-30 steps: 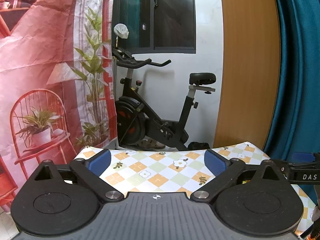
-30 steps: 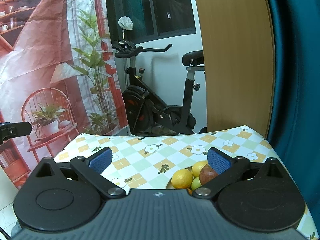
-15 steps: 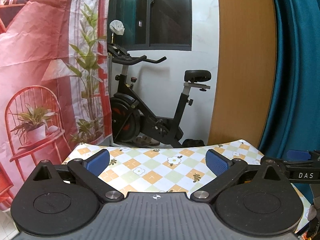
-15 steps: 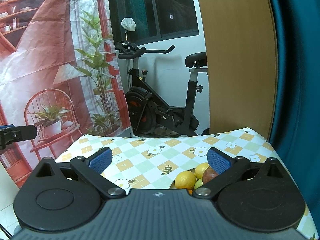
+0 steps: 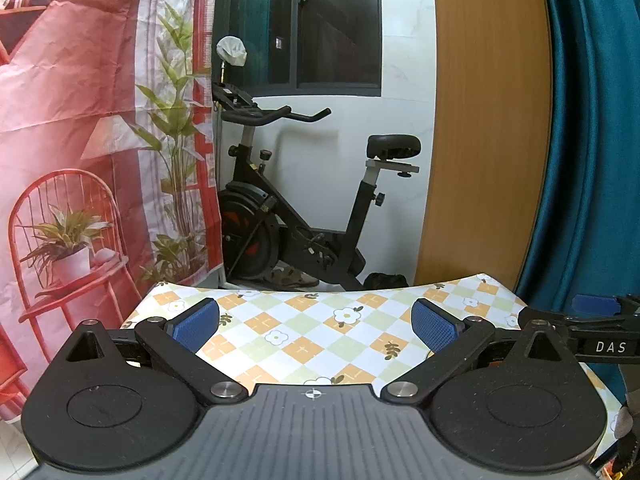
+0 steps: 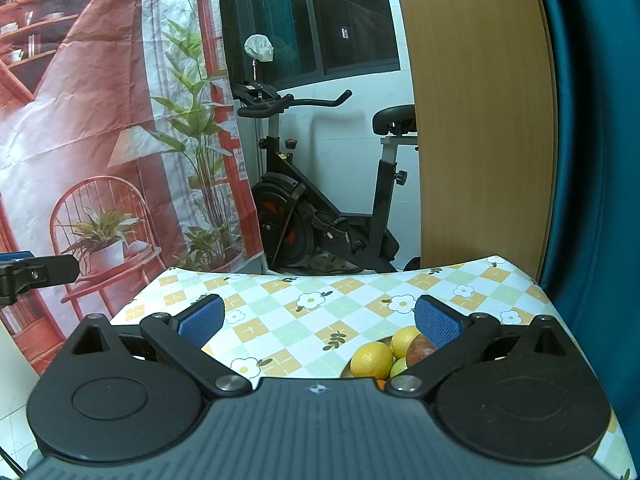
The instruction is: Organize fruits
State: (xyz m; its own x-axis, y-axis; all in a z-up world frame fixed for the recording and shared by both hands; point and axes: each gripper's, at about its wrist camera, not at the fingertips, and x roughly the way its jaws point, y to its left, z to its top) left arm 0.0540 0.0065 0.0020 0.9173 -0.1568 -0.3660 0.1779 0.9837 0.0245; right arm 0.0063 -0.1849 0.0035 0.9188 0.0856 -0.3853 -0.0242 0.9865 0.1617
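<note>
Over the last second my left tongs [image 5: 316,322] had swung a little, so the bike [image 5: 304,200] slid leftward and then back toward the middle of the left view. My right tongs [image 6: 320,320] had tipped so that more tablecloth [image 6: 320,308] showed at the lower centre, and the fruits crept slightly up the frame.

Both tongs were released, their blue pads spread wide with nothing between them.

In the right view the fruits sat low and right of centre, partly hidden behind my right-hand finger [image 6: 438,326]: a lemon [image 6: 372,360] in front, a second lemon [image 6: 404,340] just behind it, a reddish fruit [image 6: 420,354] touching both, and a green fruit [image 6: 399,368] tucked below. They lay in a dish whose rim I could barely make out.

In the left view only bare tablecloth [image 5: 304,332] lay between the pads. My right tongs [image 5: 592,324] poked in at the right edge, and in the right view my left tongs [image 6: 28,276] showed at the left edge.
</note>
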